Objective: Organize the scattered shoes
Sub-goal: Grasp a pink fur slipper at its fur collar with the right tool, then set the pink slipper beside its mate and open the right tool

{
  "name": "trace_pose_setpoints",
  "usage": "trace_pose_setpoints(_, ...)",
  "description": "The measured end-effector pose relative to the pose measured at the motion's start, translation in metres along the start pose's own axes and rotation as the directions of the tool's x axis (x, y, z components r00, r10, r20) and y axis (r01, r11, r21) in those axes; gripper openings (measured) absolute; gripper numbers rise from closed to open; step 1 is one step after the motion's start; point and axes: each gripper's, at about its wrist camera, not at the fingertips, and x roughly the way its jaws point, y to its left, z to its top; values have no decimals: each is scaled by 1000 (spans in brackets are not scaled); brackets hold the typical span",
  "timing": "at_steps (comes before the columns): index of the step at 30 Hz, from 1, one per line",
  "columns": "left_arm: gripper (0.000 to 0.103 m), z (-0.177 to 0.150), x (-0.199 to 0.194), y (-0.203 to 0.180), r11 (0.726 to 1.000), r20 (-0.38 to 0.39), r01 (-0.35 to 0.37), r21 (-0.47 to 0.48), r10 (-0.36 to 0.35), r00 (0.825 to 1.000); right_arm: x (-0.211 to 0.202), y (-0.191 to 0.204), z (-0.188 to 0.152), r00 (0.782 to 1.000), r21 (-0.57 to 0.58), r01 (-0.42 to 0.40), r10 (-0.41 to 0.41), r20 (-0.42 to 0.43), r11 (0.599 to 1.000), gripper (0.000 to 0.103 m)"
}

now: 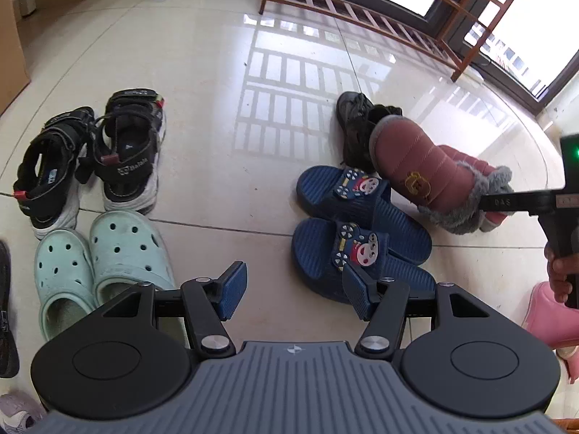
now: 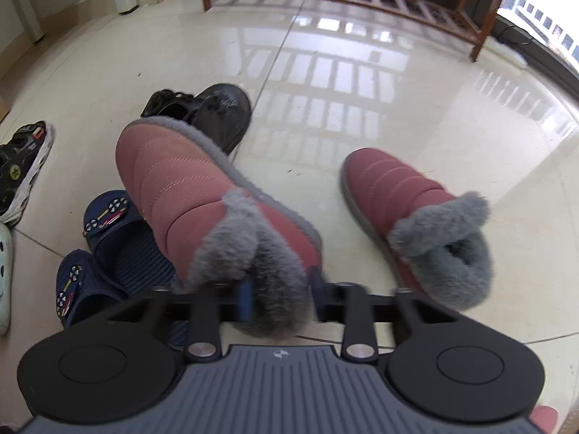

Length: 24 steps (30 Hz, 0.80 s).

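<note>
Here, our right gripper (image 2: 280, 294) pinched on the grey fur cuff of a pink boot (image 2: 202, 195), tilted over the navy slippers (image 2: 108, 253), its twin (image 2: 409, 199) apart on the tile floor (image 2: 325, 90), our left gripper (image 1: 295, 291) wide, holding nothing, above the floor between the mint clogs (image 1: 108, 260) and the slippers.

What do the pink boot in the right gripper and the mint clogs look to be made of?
Pink boot: matte quilted fabric with stitched ridges and a fluffy grey, probably faux-fur, cuff, which the right gripper pinches. Mint clogs: smooth moulded foam or rubber, judging by the punched round holes and seamless shell.
</note>
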Motion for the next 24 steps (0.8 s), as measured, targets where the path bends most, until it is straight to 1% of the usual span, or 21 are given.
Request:
trace_pose_setpoints(2, 61, 0, 1, -1, 1000, -4, 2, 1, -1, 1000, -4, -3, 0, 1000, 3, -7, 7, -8, 1000, 19)
trace_pose_setpoints(5, 61, -1, 3, -1, 1000, -6, -4, 5, 4, 1000, -10, -11, -3, 999, 20, -1, 1, -39, 1000, 17)
trace_pose_setpoints(9, 61, 1, 5, 2, 1000, -3, 0, 2, 0, 1000, -22, -29, -18, 996, 65, 12, -6, -91, 998, 17)
trace_pose_setpoints(11, 61, 2, 6, 3, 1000, 0, 1, 5, -1, 1000, -32, -41, -29, 992, 74, 51, -42, -121, 996, 14)
trace_pose_setpoints(13, 61, 2, 5, 3, 1000, 5, -2, 12, 1, 1000, -38, -55, -40, 987, 111, 56, -39, -154, 992, 11)
trace_pose_setpoints(16, 61, 2, 4, 3, 999, 17, -17, 28, 16, 1000, -44, -69, -52, 981, 146, 67, -39, -188, 987, 11)
trace_pose_setpoints(19, 61, 2, 3, 5, 999, 25, -24, 28, 23, 999, -55, -75, -57, 981, 140, 94, -68, -180, 986, 11)
trace_pose_setpoints(24, 61, 4, 1, 6, 999, 35, -34, 31, 33, 999, -74, -75, -44, 989, 157, 76, -55, -135, 985, 16)
